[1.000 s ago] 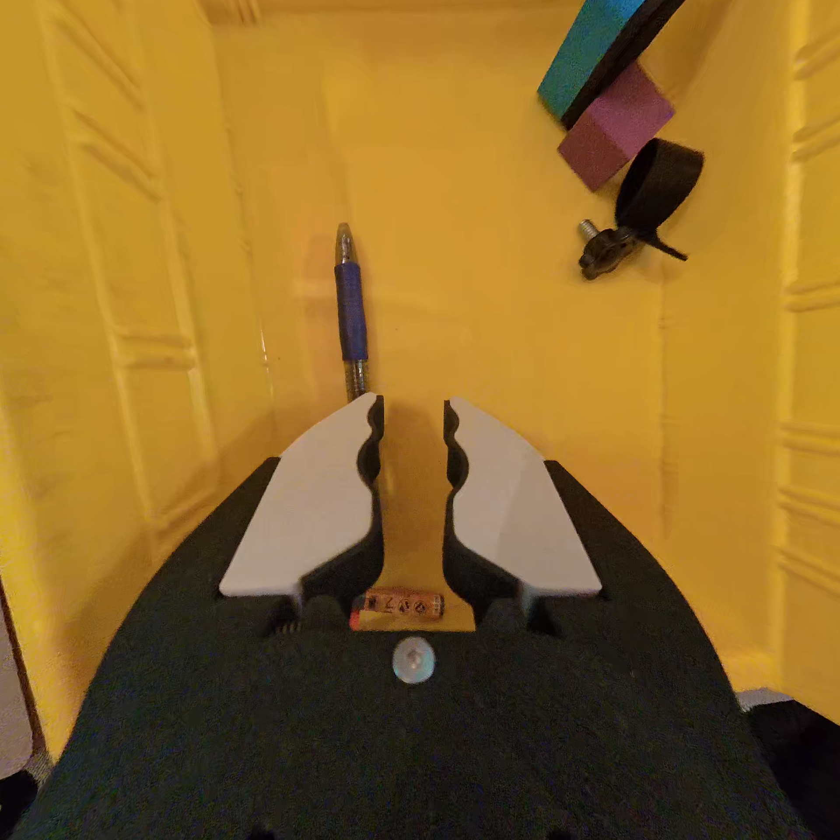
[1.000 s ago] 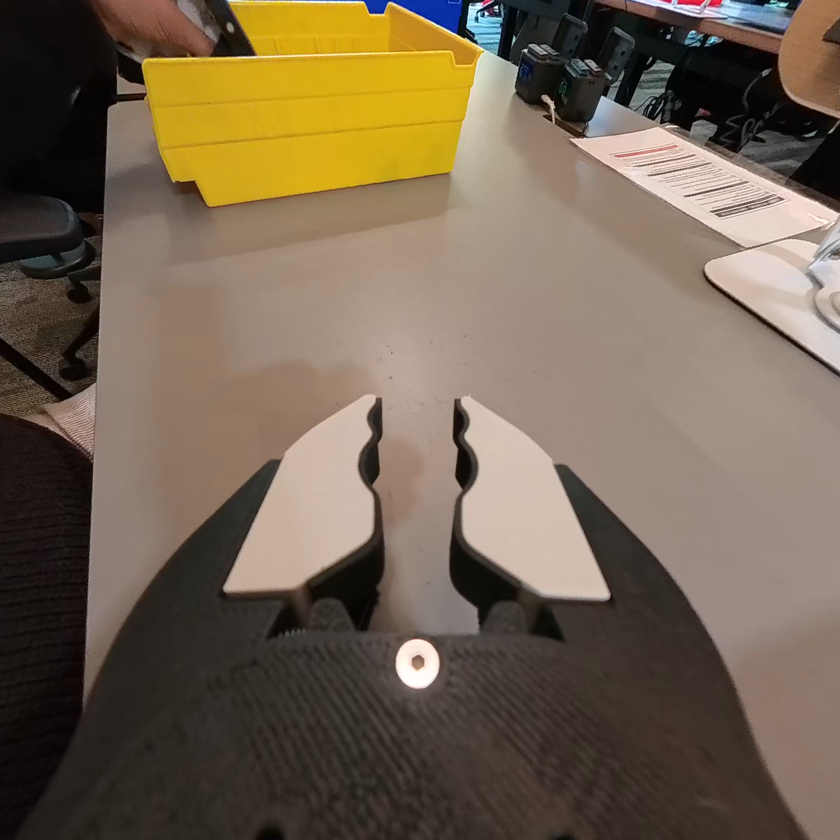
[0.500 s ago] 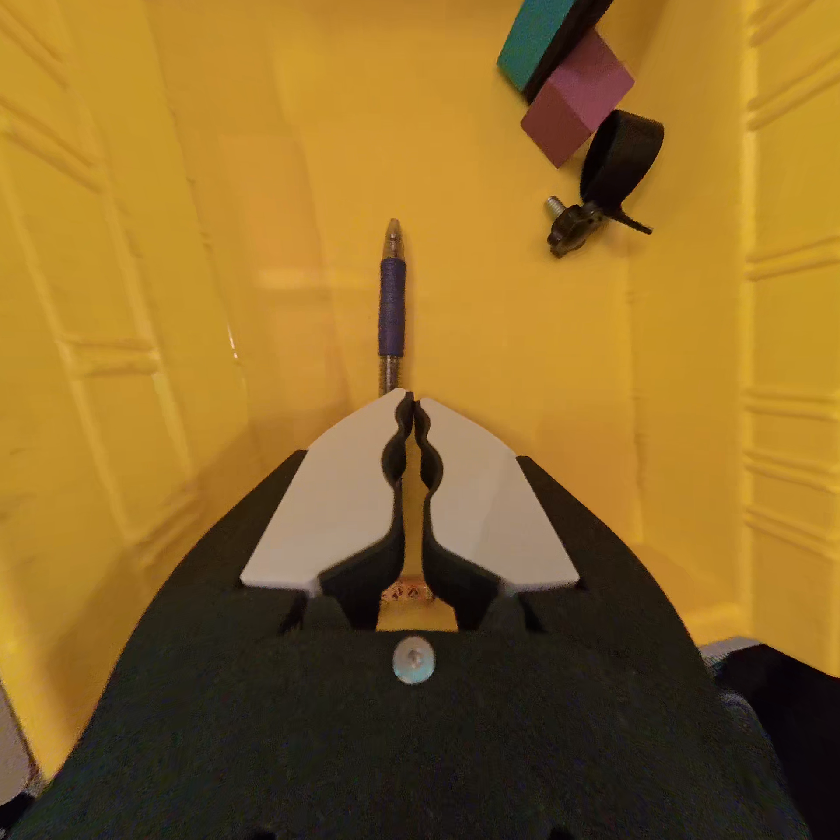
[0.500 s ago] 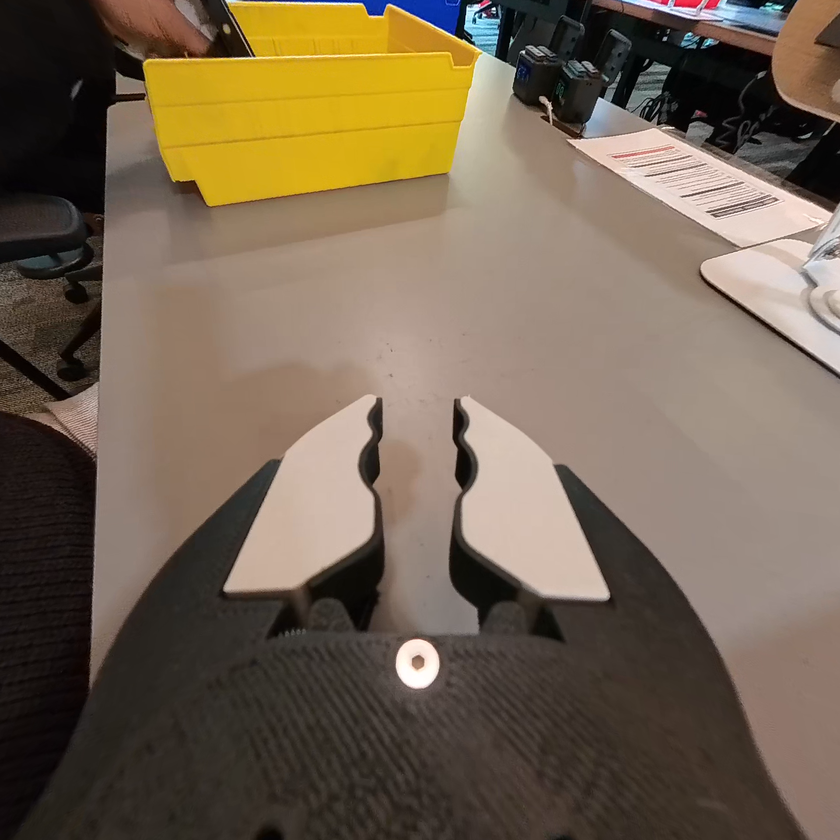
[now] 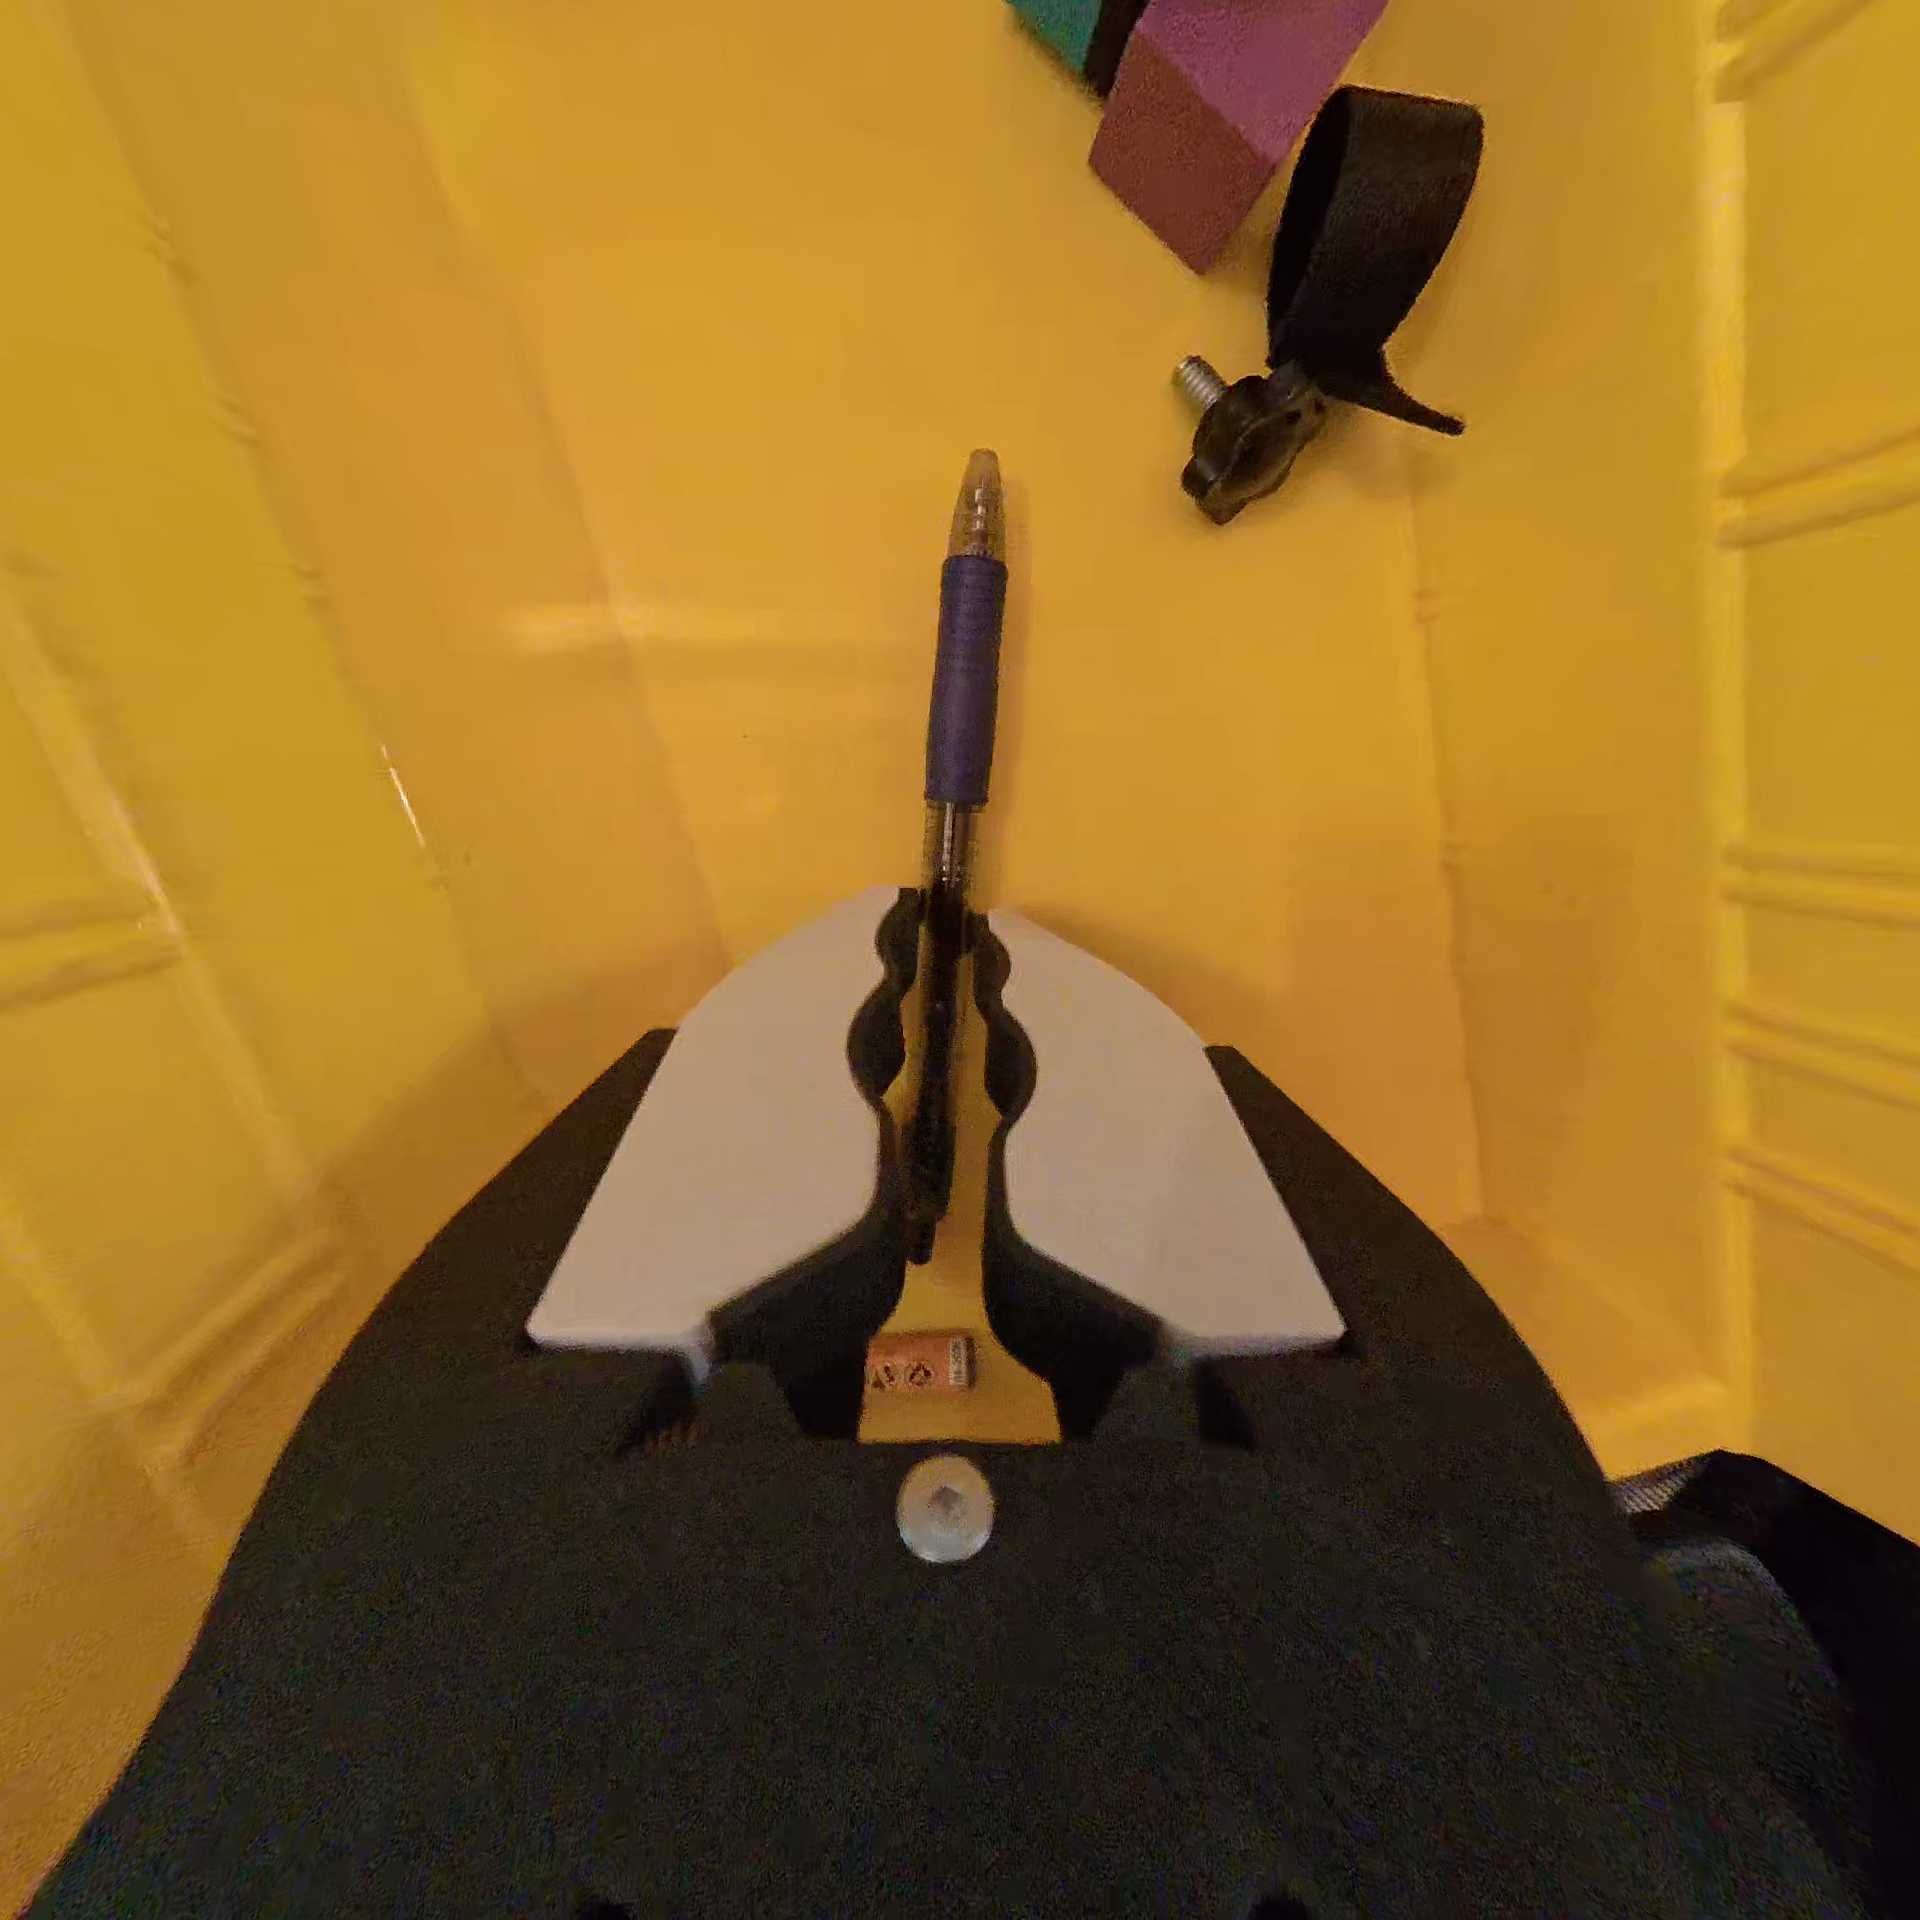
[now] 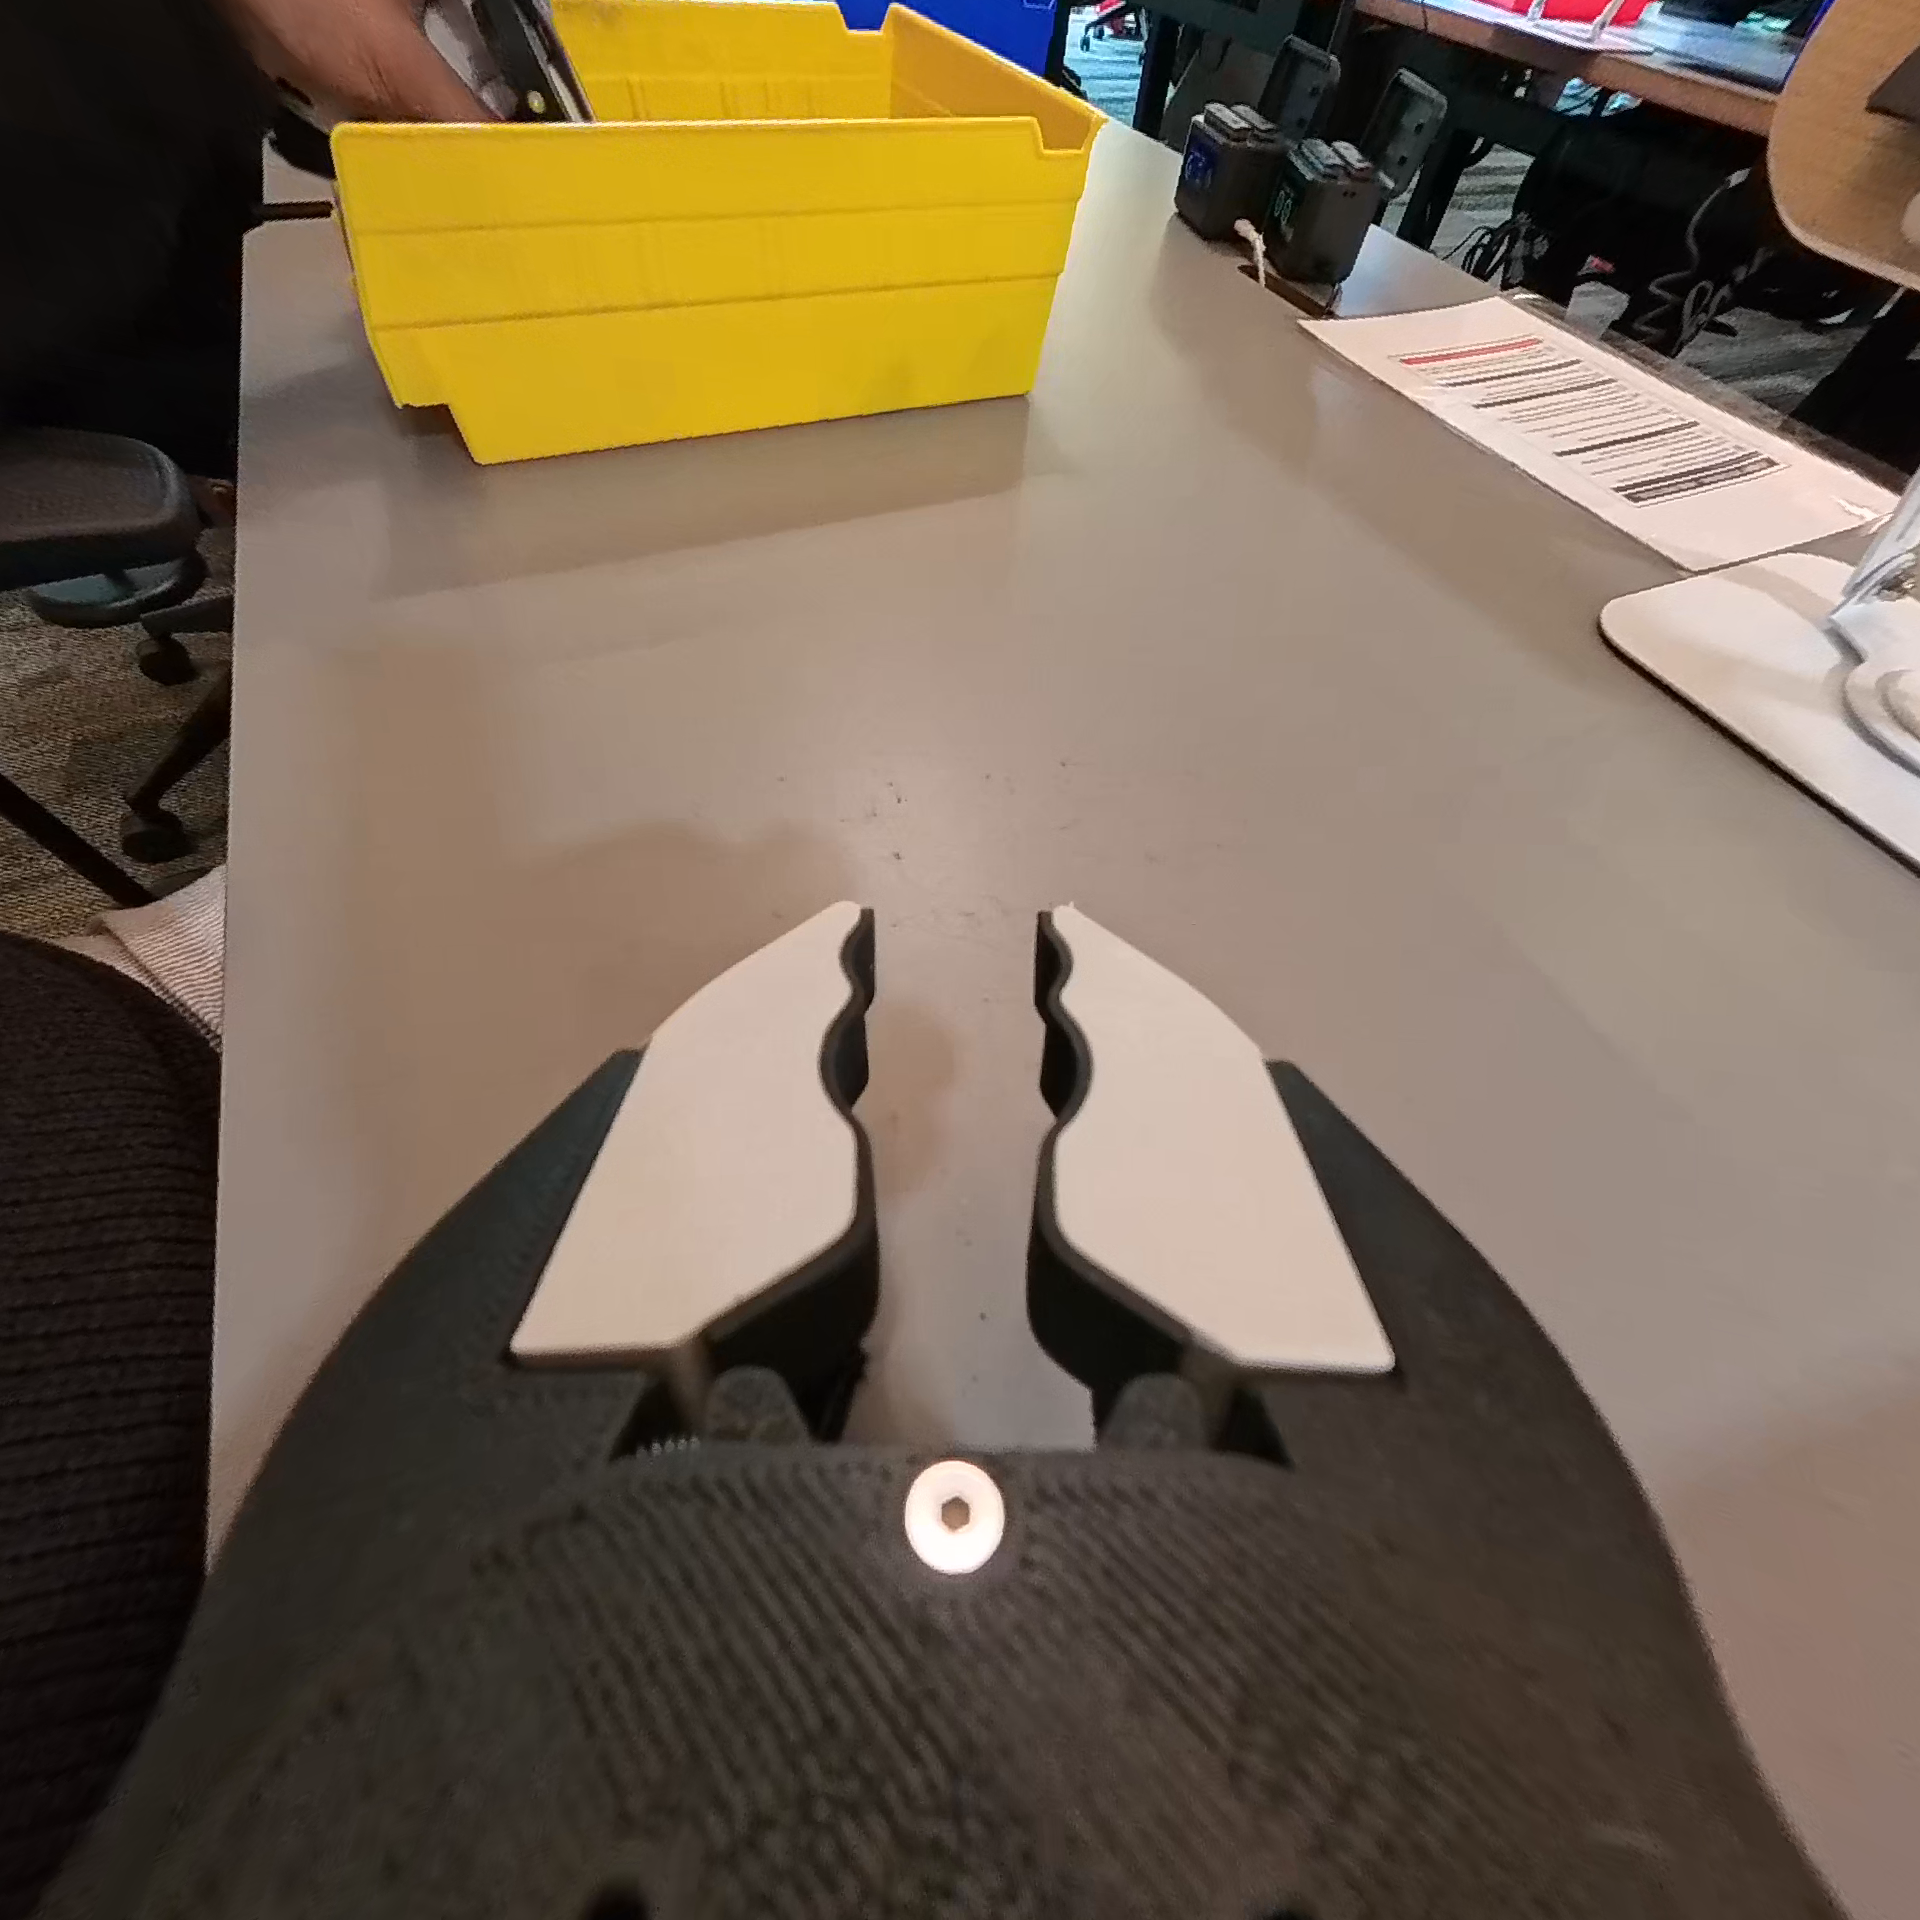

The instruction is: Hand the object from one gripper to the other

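Down inside the yellow plastic bin [image 5: 520,520], the left gripper [image 5: 943,920] has its two white fingers drawn narrow around the dark rear barrel of a pen with a blue rubber grip and a clear tip [image 5: 964,686]. That pen points straight away from the camera, its front half sticking out past the fingertips over the bin floor. Far right lie a purple foam block [image 5: 1195,135], a teal-and-black foam piece [image 5: 1065,26] at the top edge, and a black strap loop [image 5: 1361,208] touching a black knob with a silver screw [image 5: 1242,457]. A small copper-coloured battery [image 5: 920,1363] shows between the finger bases.

Over the grey table [image 6: 727,675], the right gripper [image 6: 954,920] hangs with its fingers apart and nothing between them — well short of the bin [image 6: 717,270] at the far left. A person's hand [image 6: 384,62] reaches into that bin. A printed sheet of paper [image 6: 1590,426] lies far right.
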Motion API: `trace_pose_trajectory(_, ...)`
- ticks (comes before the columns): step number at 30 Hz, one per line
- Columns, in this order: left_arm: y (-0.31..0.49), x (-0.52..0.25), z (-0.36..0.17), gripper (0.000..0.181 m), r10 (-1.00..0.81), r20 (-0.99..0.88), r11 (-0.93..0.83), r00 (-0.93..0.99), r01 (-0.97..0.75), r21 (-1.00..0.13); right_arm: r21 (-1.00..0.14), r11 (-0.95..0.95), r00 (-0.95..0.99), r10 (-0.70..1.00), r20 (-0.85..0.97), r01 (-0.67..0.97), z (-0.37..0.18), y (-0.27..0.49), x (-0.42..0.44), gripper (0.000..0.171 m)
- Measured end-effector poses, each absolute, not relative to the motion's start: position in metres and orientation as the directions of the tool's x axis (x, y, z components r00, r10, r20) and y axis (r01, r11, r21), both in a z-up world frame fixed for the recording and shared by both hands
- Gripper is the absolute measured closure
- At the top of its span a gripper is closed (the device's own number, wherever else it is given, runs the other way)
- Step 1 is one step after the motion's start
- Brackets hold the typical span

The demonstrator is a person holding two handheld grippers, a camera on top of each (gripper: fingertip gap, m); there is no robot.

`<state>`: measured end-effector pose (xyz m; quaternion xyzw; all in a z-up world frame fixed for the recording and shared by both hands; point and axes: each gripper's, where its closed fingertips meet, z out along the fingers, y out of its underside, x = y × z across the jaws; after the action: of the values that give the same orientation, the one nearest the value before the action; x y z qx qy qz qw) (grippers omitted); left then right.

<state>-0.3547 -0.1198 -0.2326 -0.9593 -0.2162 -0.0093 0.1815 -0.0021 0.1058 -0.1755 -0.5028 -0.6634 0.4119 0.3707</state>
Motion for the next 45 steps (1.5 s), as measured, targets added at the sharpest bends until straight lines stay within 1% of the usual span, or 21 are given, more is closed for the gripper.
trace_pose_trajectory(1,-0.118,-0.352,-0.231,0.170,0.399,0.096,-0.845,0.912,0.406,-0.347,-0.919,0.155,-0.219,0.973,0.077,0.362,-0.176,0.106,-0.002,0.141)
trace_pose_trajectory(3,-0.112,-0.358,-0.218,0.170,0.401,0.057,-0.825,0.914,0.388,-0.410,-0.920,0.153,-0.218,0.973,0.076,0.362,-0.176,0.106,-0.002,0.141)
trace_pose_trajectory(5,-0.103,-0.361,-0.195,0.170,0.399,0.056,-0.778,0.915,0.370,-0.507,-0.920,0.150,-0.217,0.973,0.074,0.362,-0.176,0.107,-0.002,0.141)
trace_pose_trajectory(7,-0.087,-0.356,-0.163,0.170,0.367,0.091,-0.688,0.926,0.336,-0.644,-0.919,0.148,-0.216,0.974,0.072,0.365,-0.176,0.107,-0.002,0.141)
trace_pose_trajectory(9,-0.067,-0.341,-0.123,0.170,0.272,0.151,-0.548,0.951,0.282,-0.787,-0.919,0.148,-0.215,0.974,0.071,0.366,-0.177,0.107,-0.003,0.141)
trace_pose_trajectory(10,-0.059,-0.330,-0.104,0.170,0.216,0.187,-0.472,0.958,0.270,-0.839,-0.918,0.148,-0.215,0.974,0.072,0.367,-0.177,0.107,-0.004,0.141)
trace_pose_trajectory(12,-0.043,-0.298,-0.063,0.171,0.041,0.231,-0.317,0.972,0.232,-0.920,-0.917,0.152,-0.216,0.974,0.075,0.369,-0.177,0.106,-0.004,0.141)
trace_pose_trajectory(13,-0.036,-0.281,-0.046,0.171,-0.027,0.270,-0.252,0.963,0.254,-0.934,-0.917,0.156,-0.216,0.973,0.079,0.368,-0.177,0.106,-0.004,0.141)
trace_pose_trajectory(16,-0.016,-0.209,0.004,0.170,-0.303,0.334,-0.108,0.893,0.316,-0.943,-0.922,0.162,-0.223,0.971,0.086,0.351,-0.174,0.104,-0.003,0.141)
trace_pose_trajectory(17,-0.008,-0.186,0.010,0.170,-0.376,0.347,-0.096,0.859,0.336,-0.937,-0.929,0.157,-0.231,0.970,0.080,0.337,-0.171,0.102,-0.003,0.141)
trace_pose_trajectory(19,0.014,-0.143,0.002,0.170,-0.483,0.368,-0.124,0.794,0.354,-0.927,-0.950,0.126,-0.258,0.965,0.050,0.286,-0.161,0.097,-0.002,0.141)
trace_pose_trajectory(21,0.036,-0.102,-0.020,0.170,-0.568,0.396,-0.168,0.722,0.369,-0.914,-0.973,0.067,-0.289,0.957,0.000,0.221,-0.146,0.093,0.001,0.142)
trace_pose_trajectory(24,0.054,-0.054,-0.051,0.170,-0.671,0.511,-0.229,0.537,0.505,-0.832,-0.990,-0.040,-0.321,0.944,-0.081,0.133,-0.123,0.095,0.011,0.153)
trace_pose_trajectory(26,0.061,-0.034,-0.070,0.171,-0.691,0.600,-0.294,0.403,0.602,-0.742,-0.989,-0.116,-0.322,0.936,-0.139,0.090,-0.112,0.101,0.018,0.155)
trace_pose_trajectory(28,0.068,-0.019,-0.095,0.171,-0.661,0.665,-0.370,0.347,0.620,-0.692,-0.980,-0.186,-0.323,0.925,-0.199,0.071,-0.106,0.107,0.022,0.154)
trace_pose_trajectory(30,0.071,-0.005,-0.112,0.171,-0.652,0.669,-0.413,0.358,0.572,-0.709,-0.967,-0.249,-0.329,0.909,-0.255,0.062,-0.103,0.110,0.025,0.151)
trace_pose_trajectory(32,0.073,0.006,-0.121,0.171,-0.676,0.624,-0.422,0.392,0.488,-0.764,-0.951,-0.306,-0.340,0.889,-0.305,0.054,-0.100,0.109,0.027,0.148)
trace_pose_trajectory(37,0.081,0.017,-0.129,0.170,-0.775,0.421,-0.321,0.470,0.281,-0.904,-0.904,-0.426,-0.368,0.844,-0.391,-0.017,-0.086,0.117,0.027,0.143)
trace_pose_trajectory(39,0.089,0.013,-0.128,0.170,-0.786,0.412,-0.303,0.461,0.294,-0.907,-0.888,-0.457,-0.359,0.840,-0.407,-0.061,-0.079,0.128,0.025,0.142)
trace_pose_trajectory(42,0.100,0.007,-0.120,0.170,-0.779,0.493,-0.334,0.387,0.409,-0.849,-0.856,-0.507,-0.331,0.829,-0.451,-0.103,-0.071,0.142,0.031,0.137)
trace_pose_trajectory(45,0.102,0.012,-0.122,0.170,-0.777,0.539,-0.385,0.326,0.431,-0.816,-0.891,-0.439,-0.255,0.880,-0.400,-0.118,-0.080,0.148,0.046,0.137)
